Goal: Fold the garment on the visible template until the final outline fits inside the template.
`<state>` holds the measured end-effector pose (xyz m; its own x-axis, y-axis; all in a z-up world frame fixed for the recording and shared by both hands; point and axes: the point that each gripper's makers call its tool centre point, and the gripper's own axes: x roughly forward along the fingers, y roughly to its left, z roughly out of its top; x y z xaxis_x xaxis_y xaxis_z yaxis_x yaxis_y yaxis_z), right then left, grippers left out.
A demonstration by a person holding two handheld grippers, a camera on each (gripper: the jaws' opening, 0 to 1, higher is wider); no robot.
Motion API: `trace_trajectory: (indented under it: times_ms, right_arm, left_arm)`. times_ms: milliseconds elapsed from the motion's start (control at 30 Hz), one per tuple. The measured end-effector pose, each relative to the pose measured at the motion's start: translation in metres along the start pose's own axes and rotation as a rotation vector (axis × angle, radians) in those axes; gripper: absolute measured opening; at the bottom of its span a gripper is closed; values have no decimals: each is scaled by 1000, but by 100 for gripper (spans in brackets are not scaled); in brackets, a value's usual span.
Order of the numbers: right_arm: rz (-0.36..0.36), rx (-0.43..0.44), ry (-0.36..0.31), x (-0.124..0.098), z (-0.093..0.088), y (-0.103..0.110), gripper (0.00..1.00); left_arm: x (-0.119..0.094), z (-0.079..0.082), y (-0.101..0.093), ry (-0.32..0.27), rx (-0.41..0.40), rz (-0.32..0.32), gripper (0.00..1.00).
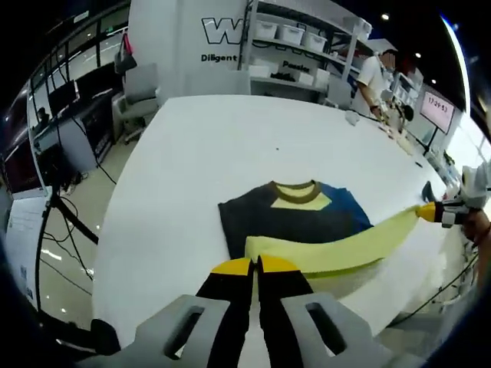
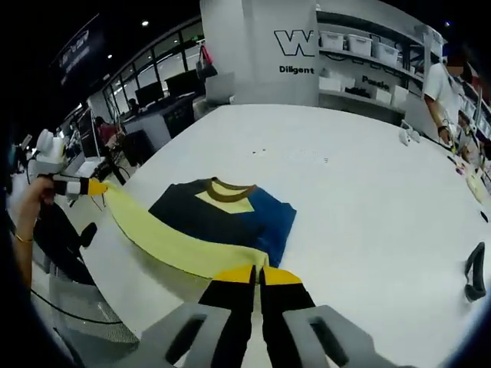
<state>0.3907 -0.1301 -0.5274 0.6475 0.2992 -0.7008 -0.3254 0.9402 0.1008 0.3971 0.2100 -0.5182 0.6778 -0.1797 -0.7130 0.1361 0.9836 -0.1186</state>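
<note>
White tabletop (image 1: 230, 146) runs across both views, wide and matte, with a grey office chair (image 1: 138, 96) at its far left corner in the left gripper view and a dark stand and cables (image 1: 65, 218) on the floor beside it. Behind stands a white wall with black lettering (image 1: 222, 34) and shelves of white bins (image 1: 299, 34); a person in a white top (image 1: 374, 77) leans over the table's far right edge.

The garment (image 1: 295, 215) lies folded near the table's front edge: dark navy body, blue side panel, olive collar, pale yellow chest patch. Its long yellow part (image 1: 345, 249) is stretched taut between the two grippers. The left gripper (image 1: 255, 268) has its yellow-tipped jaws pressed together on one end of that yellow cloth; the right gripper (image 2: 257, 274) likewise clamps the other end.

The left gripper view shows the right gripper (image 1: 441, 212) off at the right rim and a wall screen (image 1: 439, 111). The right gripper view instead shows the left gripper (image 2: 77, 186) with the hand (image 2: 34, 195) holding it, desks with monitors (image 2: 149, 96), and a dark object (image 2: 476, 272) near the table's right edge.
</note>
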Motion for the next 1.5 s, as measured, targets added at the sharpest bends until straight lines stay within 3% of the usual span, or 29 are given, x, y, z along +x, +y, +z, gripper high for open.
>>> trace_trajectory:
  times_ms: [200,367,667,1000,1300,1500]
  right_arm:
    - [-31,-10,-38,19,31,-12,0]
    - [-47,-10,-51,42,52,-22,0]
    - [-86,22,-9,86,62,-39,0]
    - [-136,90,94,145,53,-57,0]
    - [-130,124,143,181,44,-68,0]
    - [-115,201,150,199,44,-83,0]
  left_arm:
    - [18,25,5,-36,-43,8,2]
    - [48,45,22,-48,-90,32,2]
    - [100,60,31,-7,-139,30,2]
    - [172,47,48,86,-238,63,2]
    - [204,43,52,119,-275,73,2]
    - [213,44,54,101,-348,87,2]
